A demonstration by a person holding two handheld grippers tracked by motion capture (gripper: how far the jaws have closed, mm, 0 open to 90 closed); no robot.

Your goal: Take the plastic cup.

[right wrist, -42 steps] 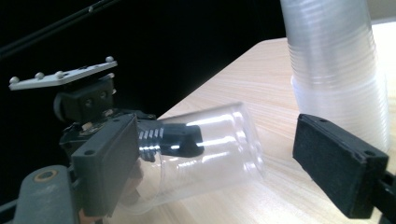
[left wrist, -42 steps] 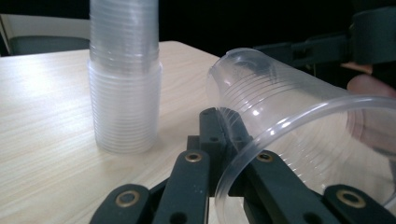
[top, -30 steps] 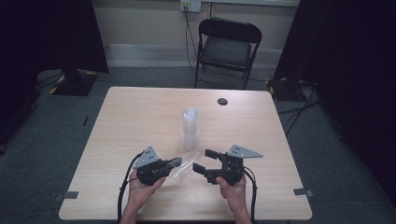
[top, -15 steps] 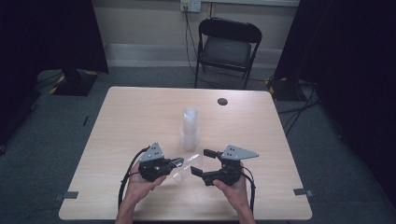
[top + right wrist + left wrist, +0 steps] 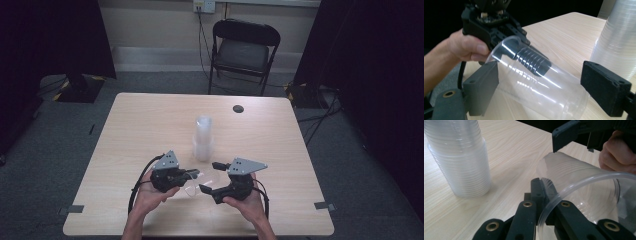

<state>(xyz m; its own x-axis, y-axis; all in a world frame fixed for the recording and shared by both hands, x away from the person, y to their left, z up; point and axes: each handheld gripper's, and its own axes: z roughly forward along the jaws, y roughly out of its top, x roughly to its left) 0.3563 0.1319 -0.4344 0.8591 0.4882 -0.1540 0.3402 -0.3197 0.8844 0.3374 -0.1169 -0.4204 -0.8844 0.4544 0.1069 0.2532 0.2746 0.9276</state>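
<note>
Ribbed clear plastic cup (image 5: 541, 85) pinched at rim by left gripper (image 5: 543, 186); right gripper (image 5: 539, 82) wide.

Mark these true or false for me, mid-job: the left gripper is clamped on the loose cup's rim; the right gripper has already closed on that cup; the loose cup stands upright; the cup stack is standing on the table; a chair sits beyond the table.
1. The left gripper is clamped on the rim of the clear cup: true.
2. The right gripper has closed on that cup: false; its jaws stand apart on either side of the cup.
3. The cup stands upright: false; it is held on its side.
4. The cup stack stands on the table: true.
5. A chair sits beyond the table: true.
</note>
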